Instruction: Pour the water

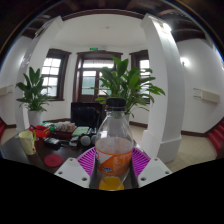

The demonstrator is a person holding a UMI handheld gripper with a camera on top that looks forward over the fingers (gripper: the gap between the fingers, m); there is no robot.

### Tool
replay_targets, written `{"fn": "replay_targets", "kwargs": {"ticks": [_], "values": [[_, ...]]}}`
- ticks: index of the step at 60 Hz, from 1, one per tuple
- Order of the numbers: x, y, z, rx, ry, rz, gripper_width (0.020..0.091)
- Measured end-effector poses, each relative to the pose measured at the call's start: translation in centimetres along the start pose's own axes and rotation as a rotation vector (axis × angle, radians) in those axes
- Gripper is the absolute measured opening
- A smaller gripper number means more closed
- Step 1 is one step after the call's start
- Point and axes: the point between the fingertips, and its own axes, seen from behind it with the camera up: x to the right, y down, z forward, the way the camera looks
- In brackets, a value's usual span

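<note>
Gripper pinching a clear plastic bottle, held upright over a cluttered table.

The gripper (113, 166) has both fingers pressed on the plastic bottle (114, 145), the magenta pads (88, 160) against its sides; the bottle stands upright between them, black cap on top, orange liquid in its lower part. From the bottle, a grey cup (27, 145) sits on the table (15, 155) at 9 o'clock with a red round thing (53, 160) just beside it, and a red-lidded container (40, 131) at 10 o'clock. A leafy potted plant (128, 82) rises at 12 o'clock behind the bottle, another potted plant (34, 92) by the windows (93, 78) at 10 o'clock, and a white pillar (165, 90) at 2 o'clock.
</note>
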Motion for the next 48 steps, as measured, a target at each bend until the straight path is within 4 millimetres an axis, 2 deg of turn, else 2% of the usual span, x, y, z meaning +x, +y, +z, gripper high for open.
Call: {"fn": "replay_targets", "kwargs": {"ticks": [6,7,8,19,27,35,39,44,48], "values": [[-0.6,0.0,0.2,0.009,0.005,-0.051,0.0386],[-0.8,0.0,0.1,0.006,0.007,-0.063,0.0400],[-0.9,0.0,0.1,0.003,0.006,-0.075,0.0353],[-2.3,0.0,0.8,-0.035,0.020,-0.244,0.0351],[-4.1,-1.2,1.2,-0.034,0.035,-0.421,0.0351],[-8.3,-4.4,2.4,-0.010,0.024,-0.719,0.0352],[-11.3,-6.0,3.2,0.010,0.018,-0.869,0.0350],[-14.8,-7.3,4.3,0.025,-0.007,-1.037,0.0352],[-17.6,-7.7,5.3,0.023,-0.015,-1.179,0.0350]]}}
